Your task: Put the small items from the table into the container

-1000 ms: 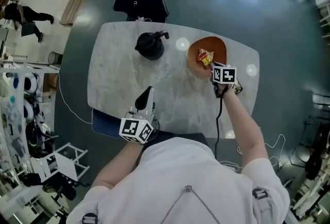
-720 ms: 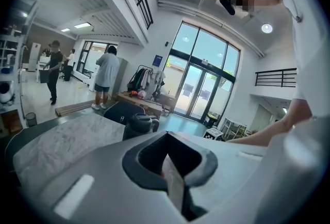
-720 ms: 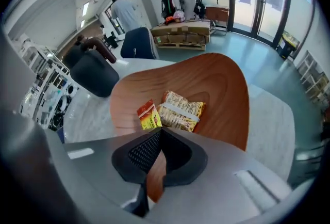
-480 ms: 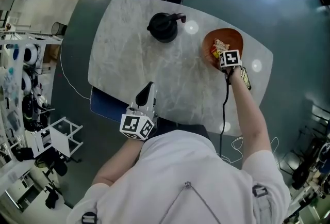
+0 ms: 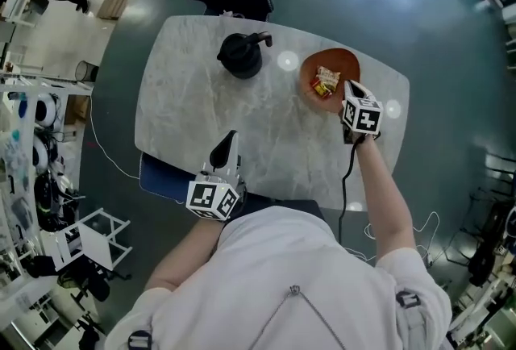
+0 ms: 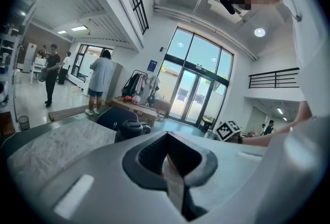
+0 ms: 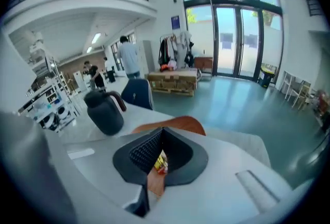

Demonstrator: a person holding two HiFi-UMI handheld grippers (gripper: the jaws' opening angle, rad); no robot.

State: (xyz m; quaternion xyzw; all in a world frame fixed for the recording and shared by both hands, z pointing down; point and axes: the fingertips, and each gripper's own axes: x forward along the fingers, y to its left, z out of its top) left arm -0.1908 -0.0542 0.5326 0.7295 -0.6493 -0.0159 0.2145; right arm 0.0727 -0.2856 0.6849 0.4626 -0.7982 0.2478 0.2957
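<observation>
1. Right gripper (image 5: 351, 89) has pulled back from over the orange bowl (image 5: 348, 63); it now sits at the bowl's near rim.
2. Its jaws are pressed together with nothing gripped.
3. Snack packets (image 5: 326, 82) lie inside the bowl, on the marble table (image 5: 201, 114).
4. Left gripper (image 5: 230, 139) hovers over the table's near edge, jaws together, empty.
5. Black kettle (image 5: 240, 56) stands left of the bowl, apart from it.

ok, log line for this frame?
left gripper shut, over near table edge | right gripper shut, at bowl rim | snack packets in bowl | jug on table
</observation>
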